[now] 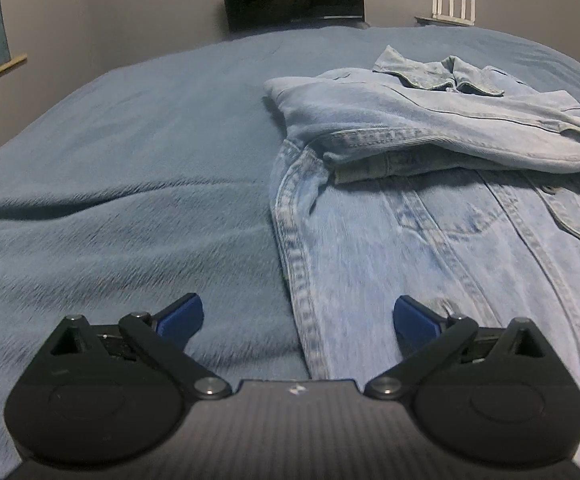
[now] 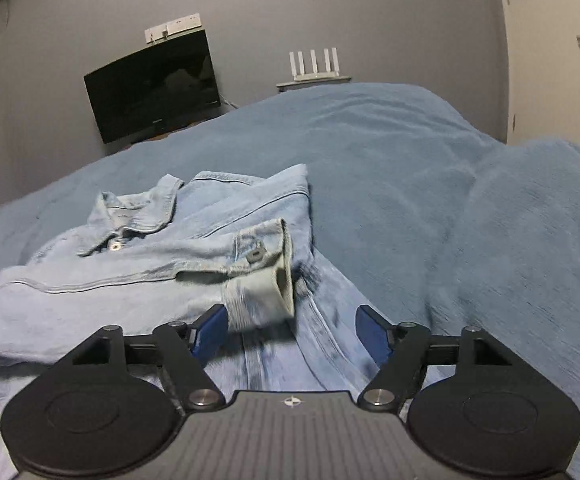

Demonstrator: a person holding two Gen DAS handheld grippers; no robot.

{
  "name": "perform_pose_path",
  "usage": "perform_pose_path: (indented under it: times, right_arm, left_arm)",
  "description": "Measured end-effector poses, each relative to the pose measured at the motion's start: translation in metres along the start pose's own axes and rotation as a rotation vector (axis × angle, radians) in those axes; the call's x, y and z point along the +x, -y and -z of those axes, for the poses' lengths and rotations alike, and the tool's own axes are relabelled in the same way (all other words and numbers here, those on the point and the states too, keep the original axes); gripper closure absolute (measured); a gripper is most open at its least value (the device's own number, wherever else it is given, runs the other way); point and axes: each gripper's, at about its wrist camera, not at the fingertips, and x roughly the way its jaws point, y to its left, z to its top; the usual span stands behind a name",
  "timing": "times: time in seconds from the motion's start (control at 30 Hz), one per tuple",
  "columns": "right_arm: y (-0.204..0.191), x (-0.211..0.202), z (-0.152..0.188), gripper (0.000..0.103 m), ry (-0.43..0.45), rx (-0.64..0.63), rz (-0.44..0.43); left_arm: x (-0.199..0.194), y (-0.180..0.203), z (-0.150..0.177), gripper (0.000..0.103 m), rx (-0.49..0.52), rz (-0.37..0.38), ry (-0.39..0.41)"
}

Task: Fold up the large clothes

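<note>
A light blue denim jacket [image 1: 430, 216] lies spread on the bed, collar at the far end, with a sleeve folded across its chest. My left gripper [image 1: 298, 316] hovers open over the jacket's left side seam, nothing between its blue pads. In the right wrist view the same jacket [image 2: 138, 264] lies below and to the left. The sleeve cuff [image 2: 266, 276] with its button rests just ahead of my right gripper [image 2: 292, 330]. Its jaws stand apart and the pads do not press on the cuff.
A blue blanket [image 1: 130, 184] covers the whole bed and bunches into a raised fold [image 2: 530, 240] on the right. A dark monitor [image 2: 154, 88] and a white router [image 2: 314, 66] stand against the grey wall beyond the bed. A white door [image 2: 550, 48] is at far right.
</note>
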Motion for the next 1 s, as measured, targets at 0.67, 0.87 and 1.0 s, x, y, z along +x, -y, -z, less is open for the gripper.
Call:
perform_pose_path:
  times: [0.67,0.87,1.0]
  right_arm:
    - [0.099,-0.149,0.041,0.042,-0.238,0.086,-0.165]
    - [0.091,-0.144,0.041,0.045,-0.291,0.049,-0.14]
    - [0.08,-0.134,0.041,0.046,-0.32,0.003,-0.175]
  left_arm:
    - [-0.102,-0.006,0.054,0.021,-0.126,0.291,-0.213]
    - [-0.095,-0.013,0.062,0.032,-0.166,0.339,-0.266]
    - [-0.092,-0.019,0.06,0.041,-0.2,0.367,-0.24]
